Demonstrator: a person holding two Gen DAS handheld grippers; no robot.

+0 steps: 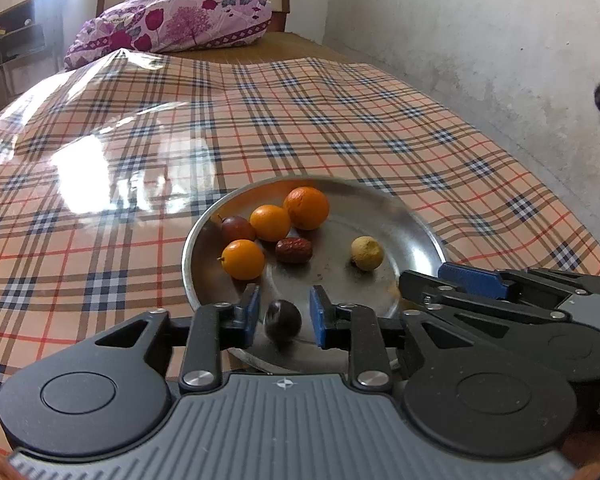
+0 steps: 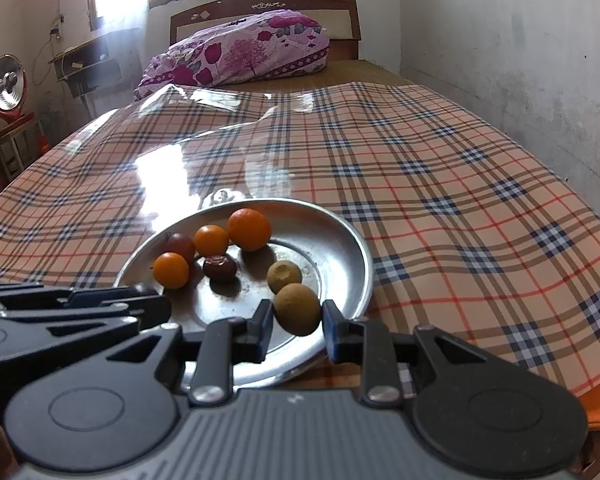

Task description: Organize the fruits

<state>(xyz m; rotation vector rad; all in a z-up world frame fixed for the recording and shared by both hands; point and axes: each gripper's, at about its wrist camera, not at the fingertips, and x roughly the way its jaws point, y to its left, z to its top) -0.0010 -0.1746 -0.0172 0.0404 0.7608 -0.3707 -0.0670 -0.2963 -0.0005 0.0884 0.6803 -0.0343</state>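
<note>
A round metal plate [image 1: 412,216] [image 2: 340,232] lies on the plaid cloth and holds three orange fruits [image 1: 306,208] [image 2: 249,229], a red date [image 1: 294,251] [image 2: 219,268], a reddish grape [image 1: 238,227] and a tan longan [image 1: 366,253] [image 2: 284,276]. My left gripper [image 1: 284,318] is open over the plate's near edge; a dark, blurred grape [image 1: 283,323] sits between its pads, touching neither. My right gripper [image 2: 297,316] is shut on a second tan longan [image 2: 298,309] just above the plate's near rim. The right gripper also shows in the left wrist view [image 1: 472,280].
The plate rests on a glossy plaid sheet [image 1: 140,184] [image 2: 460,184] covering a bed. A purple floral pillow [image 1: 172,20] [image 2: 240,48] lies at the headboard. A plaster wall [image 1: 480,40] runs along the right. A desk and a red heater [image 2: 6,88] stand at the left.
</note>
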